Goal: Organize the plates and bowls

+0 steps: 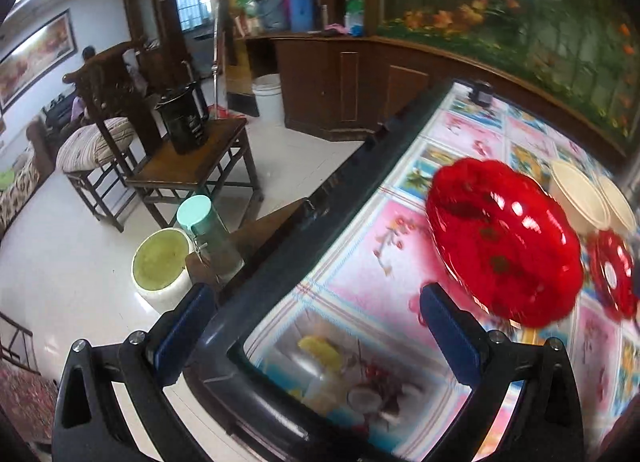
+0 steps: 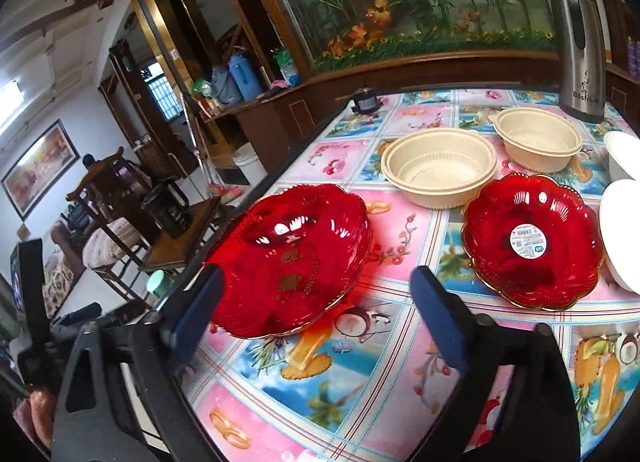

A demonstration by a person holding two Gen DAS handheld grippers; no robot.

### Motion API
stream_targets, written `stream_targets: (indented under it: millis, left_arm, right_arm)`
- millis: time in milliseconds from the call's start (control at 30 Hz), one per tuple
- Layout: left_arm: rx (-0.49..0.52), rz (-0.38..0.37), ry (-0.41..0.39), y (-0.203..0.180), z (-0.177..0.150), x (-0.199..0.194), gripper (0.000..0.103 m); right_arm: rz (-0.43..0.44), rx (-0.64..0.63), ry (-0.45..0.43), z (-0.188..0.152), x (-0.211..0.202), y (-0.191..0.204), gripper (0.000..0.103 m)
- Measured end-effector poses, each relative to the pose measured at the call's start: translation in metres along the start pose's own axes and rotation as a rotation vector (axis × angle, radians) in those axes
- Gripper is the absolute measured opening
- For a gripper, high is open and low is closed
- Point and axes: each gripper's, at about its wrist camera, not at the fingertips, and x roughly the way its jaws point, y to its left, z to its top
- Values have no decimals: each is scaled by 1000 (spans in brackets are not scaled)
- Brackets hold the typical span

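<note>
A large scalloped red glass plate (image 2: 292, 258) sits near the surface's (image 2: 400, 362) left edge, cream plastic bowls (image 2: 440, 169) toward its far edge. Right tongs (image 2: 316, 318) and left tongs (image 1: 316, 326) gape wide, empty.

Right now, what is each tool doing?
Left tool: open, holding nothing.
Right tool: open, holding nothing; the large red plate lies just ahead.

A home's living and dining room: carved wooden chairs (image 1: 116, 109) at nine o'clock, framed painting (image 1: 38, 55), oilcloth-covered table (image 2: 360, 362), thermos (image 2: 580, 45).
</note>
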Motion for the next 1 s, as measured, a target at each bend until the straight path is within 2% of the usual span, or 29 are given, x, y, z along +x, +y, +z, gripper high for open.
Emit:
stream_targets:
  millis: [33,100,133,233,400,600,1000]
  left_arm:
    - [-4,3,-6,0,1,1,102]
    - [-7,14,-22,-1,4,3,102]
    - [-6,16,-26,-3,5,4,102]
    - [-3,12,-37,-7,11,4,102]
    - [-10,6,-51,-13,22,2,102]
    - [-1,-10,-45,-27,32,10,102]
    - [19,-49,13,-58,43,36,102]
  right_arm:
    - [-15,-1,8,0,3,0,90]
    - [-26,2,16,1,8,-2,68]
    - [-39,3,28,3,11,-3,67]
    - [-71,24,61,9,18,-13,67]
    - [-43,97,125,21,36,-28,67]
    - [-63,98,173,31,60,-31,67]
    - [-56,155,196,34,88,-47,67]
